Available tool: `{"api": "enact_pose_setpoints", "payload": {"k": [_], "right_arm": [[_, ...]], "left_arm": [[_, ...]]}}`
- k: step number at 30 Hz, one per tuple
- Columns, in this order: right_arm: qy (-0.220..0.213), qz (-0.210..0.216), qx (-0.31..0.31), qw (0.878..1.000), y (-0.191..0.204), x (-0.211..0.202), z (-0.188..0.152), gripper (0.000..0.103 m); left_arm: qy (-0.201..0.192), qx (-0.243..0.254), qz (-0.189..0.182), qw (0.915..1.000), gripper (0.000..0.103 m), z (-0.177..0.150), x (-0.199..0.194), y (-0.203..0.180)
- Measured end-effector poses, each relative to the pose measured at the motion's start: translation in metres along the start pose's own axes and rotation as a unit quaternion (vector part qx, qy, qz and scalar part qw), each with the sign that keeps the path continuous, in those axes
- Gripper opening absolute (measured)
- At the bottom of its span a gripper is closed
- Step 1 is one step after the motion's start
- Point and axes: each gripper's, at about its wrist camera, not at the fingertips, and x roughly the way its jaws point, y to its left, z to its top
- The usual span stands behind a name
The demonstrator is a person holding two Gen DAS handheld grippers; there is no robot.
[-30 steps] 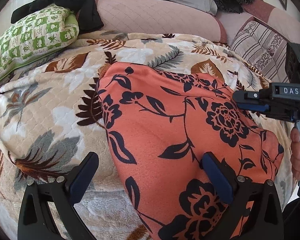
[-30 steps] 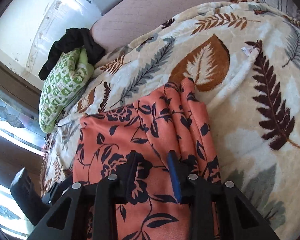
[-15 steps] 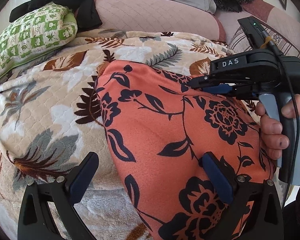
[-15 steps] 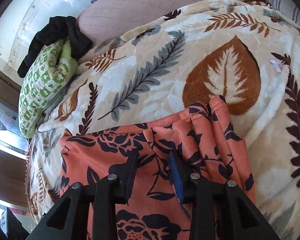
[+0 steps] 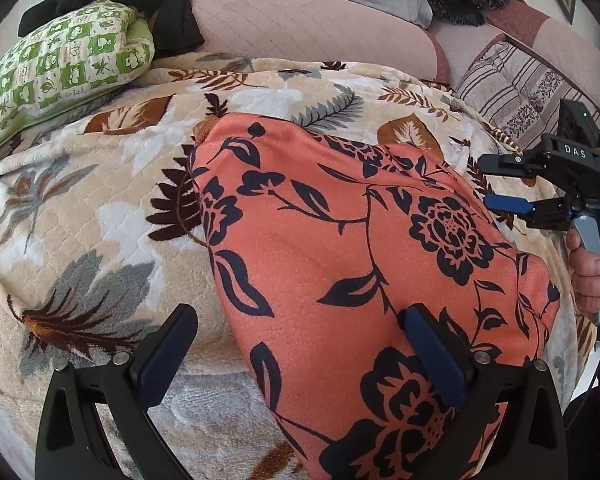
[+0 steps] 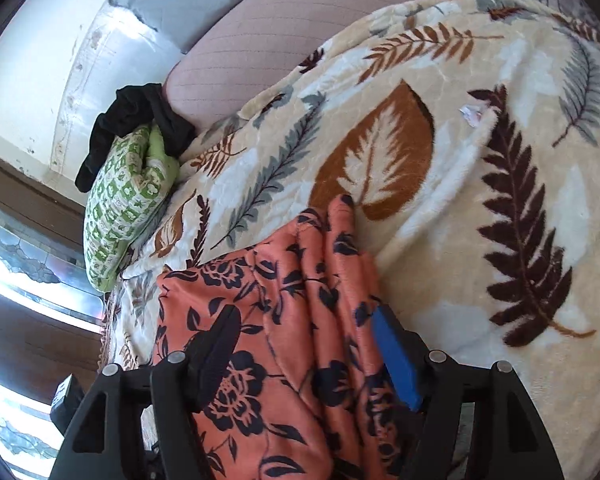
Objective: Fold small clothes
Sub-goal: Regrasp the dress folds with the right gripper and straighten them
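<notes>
Two grippers, left gripper point(image 5: 296, 354) and right gripper point(image 6: 306, 350), stand with jaws wide, gripping nothing; the bunched edge of the orange garment point(image 5: 340, 260) may unfold on the bed's plush blanket point(image 5: 100, 208).

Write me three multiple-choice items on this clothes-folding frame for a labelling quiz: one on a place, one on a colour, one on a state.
1. Where does the green-checked cushion lie?
A. at the blanket's far left
B. on the garment
C. on the floor

2. What colour is the floral garment?
A. blue
B. orange with black flowers
C. white

3. How is the right gripper?
A. open
B. shut on the garment
C. out of view

Answers: 1 A, it sits by the leaf-print blanket's far left edge; 2 B, both views show it; 3 A, its fingers stand apart over the cloth.
</notes>
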Motion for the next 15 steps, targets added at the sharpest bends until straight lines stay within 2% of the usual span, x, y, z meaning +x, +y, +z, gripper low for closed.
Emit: {"api": "enact_pose_setpoints", "payload": {"k": [3, 6, 12, 15], "right_arm": [[0.007, 0.032, 0.032, 0.999, -0.027, -0.003, 0.001, 0.072], [0.018, 0.057, 0.038, 0.997, -0.040, -0.003, 0.001, 0.072], [0.063, 0.076, 0.009, 0.995, -0.042, 0.013, -0.009, 0.072], [0.066, 0.081, -0.018, 0.994, -0.036, 0.017, -0.013, 0.072]], "left_arm": [[0.001, -0.005, -0.005, 1.0000, 0.103, 0.000, 0.002, 0.001], [0.002, -0.011, -0.010, 0.9999, 0.103, 0.001, 0.005, 0.001], [0.003, -0.016, -0.015, 0.9997, 0.103, 0.002, 0.008, 0.000], [0.004, -0.017, -0.015, 0.9997, 0.103, 0.002, 0.008, 0.000]]}}
